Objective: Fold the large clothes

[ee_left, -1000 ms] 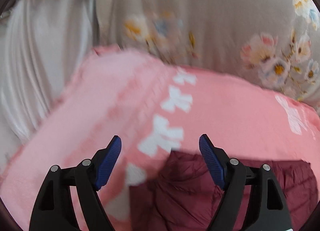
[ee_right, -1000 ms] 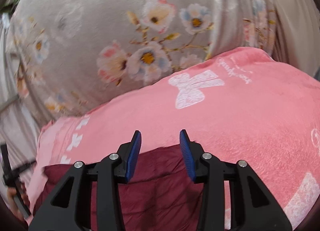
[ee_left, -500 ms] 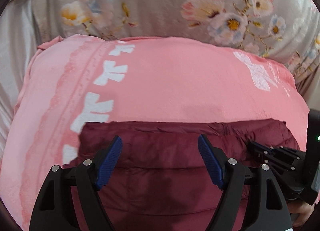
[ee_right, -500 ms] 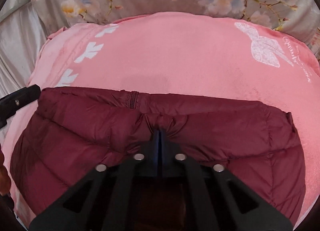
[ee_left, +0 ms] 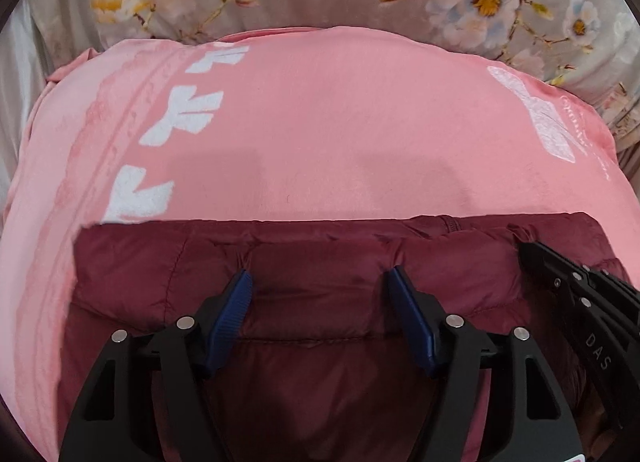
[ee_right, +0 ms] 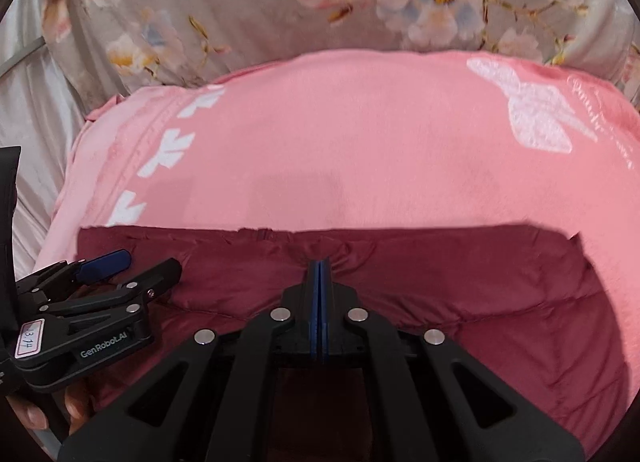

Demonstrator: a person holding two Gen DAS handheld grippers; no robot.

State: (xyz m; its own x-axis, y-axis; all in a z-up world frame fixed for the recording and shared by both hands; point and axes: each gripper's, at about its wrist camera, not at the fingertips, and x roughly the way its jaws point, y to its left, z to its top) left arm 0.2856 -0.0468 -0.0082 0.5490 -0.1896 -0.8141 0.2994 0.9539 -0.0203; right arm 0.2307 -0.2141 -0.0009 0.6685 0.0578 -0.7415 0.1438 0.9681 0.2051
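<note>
The right gripper (ee_right: 319,264) is fully closed: its blue pads meet with no visible gap, and puckered fabric of the maroon puffer jacket (ee_right: 440,282) gathers at the tips, just below the jacket's far edge — a pinch of the fabric is held there.

The left gripper (ee_left: 318,282) stands fairly wide. Its jaws have just been closing, with a padded panel of the jacket (ee_left: 320,254) lying between the blue pads; the pad tips rest at the fabric, but whether they press on it cannot be told.

The jacket lies flat on a pink blanket (ee_left: 340,121) with white bow prints, its straight far edge running across both views just ahead of the fingertips. The grippers sit side by side near that edge — left toward the jacket's left end, right toward the middle. A floral sheet (ee_right: 280,13) lies beyond the blanket.
</note>
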